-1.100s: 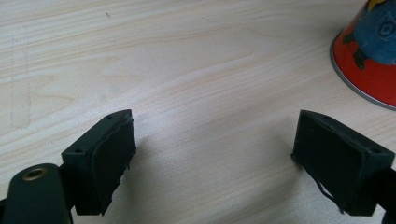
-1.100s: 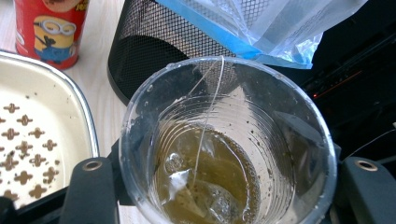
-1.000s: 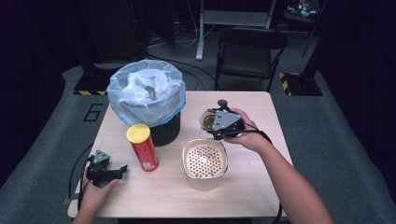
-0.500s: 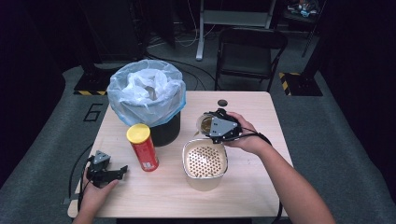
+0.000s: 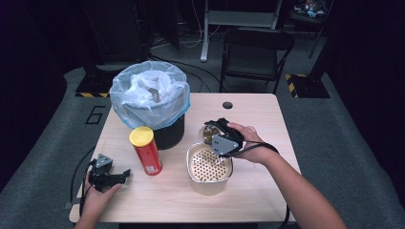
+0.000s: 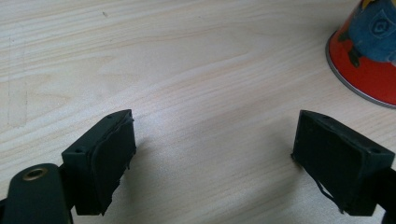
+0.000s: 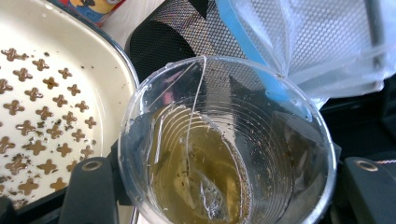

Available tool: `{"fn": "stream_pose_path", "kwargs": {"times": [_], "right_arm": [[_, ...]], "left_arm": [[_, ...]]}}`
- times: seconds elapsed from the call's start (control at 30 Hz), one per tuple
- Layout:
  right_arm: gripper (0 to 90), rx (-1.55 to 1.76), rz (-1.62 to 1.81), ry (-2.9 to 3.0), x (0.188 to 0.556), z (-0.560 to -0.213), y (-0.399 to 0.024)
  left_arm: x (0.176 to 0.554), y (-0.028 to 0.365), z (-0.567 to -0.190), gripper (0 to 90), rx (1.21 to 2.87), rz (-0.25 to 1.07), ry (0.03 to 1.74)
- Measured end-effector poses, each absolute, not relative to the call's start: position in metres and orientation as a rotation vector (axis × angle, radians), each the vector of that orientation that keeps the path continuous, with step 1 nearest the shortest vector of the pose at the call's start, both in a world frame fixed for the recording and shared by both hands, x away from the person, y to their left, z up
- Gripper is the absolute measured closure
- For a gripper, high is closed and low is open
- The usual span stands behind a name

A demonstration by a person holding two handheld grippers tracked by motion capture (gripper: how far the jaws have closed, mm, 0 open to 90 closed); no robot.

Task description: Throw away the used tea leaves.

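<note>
A clear plastic cup holds brown tea and a tea bag on a string. My right gripper is shut on its sides. From above, the cup and right gripper hang over the far rim of a cream perforated strainer pot. My left gripper rests on the table at the front left, jaws open over bare wood. Between its fingers there is nothing. A red can with a yellow lid stands just right of it.
A black mesh bin lined with a clear bag stands at the back left, close behind the can and the cup. The bin's mesh and bag lie just beyond the cup. A folding chair stands past the table.
My right gripper has carried the cup nearer and a little down, from beside the bin to the strainer pot's far rim. The left gripper has not moved.
</note>
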State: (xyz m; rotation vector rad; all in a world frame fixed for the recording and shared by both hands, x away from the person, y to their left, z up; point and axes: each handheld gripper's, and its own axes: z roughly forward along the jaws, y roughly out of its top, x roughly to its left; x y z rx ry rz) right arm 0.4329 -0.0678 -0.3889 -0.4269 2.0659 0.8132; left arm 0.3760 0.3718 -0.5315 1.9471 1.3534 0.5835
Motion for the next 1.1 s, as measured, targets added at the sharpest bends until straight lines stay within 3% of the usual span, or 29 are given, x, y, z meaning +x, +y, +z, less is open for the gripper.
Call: {"fn": "stream_pose_path", "kwargs": {"times": [0.7, 1.1], "right_arm": [[33.6, -0.914, 0.157, 1.592, 0.393, -0.418, -0.043], [32.8, -0.949, 0.147, 1.532, 0.384, -0.417, -0.045]], "left_arm": [[0.376, 0.372, -0.531, 12.8, 1.948, 0.583, 1.353], [0.376, 0.372, -0.531, 12.9, 1.948, 0.583, 1.353]]}}
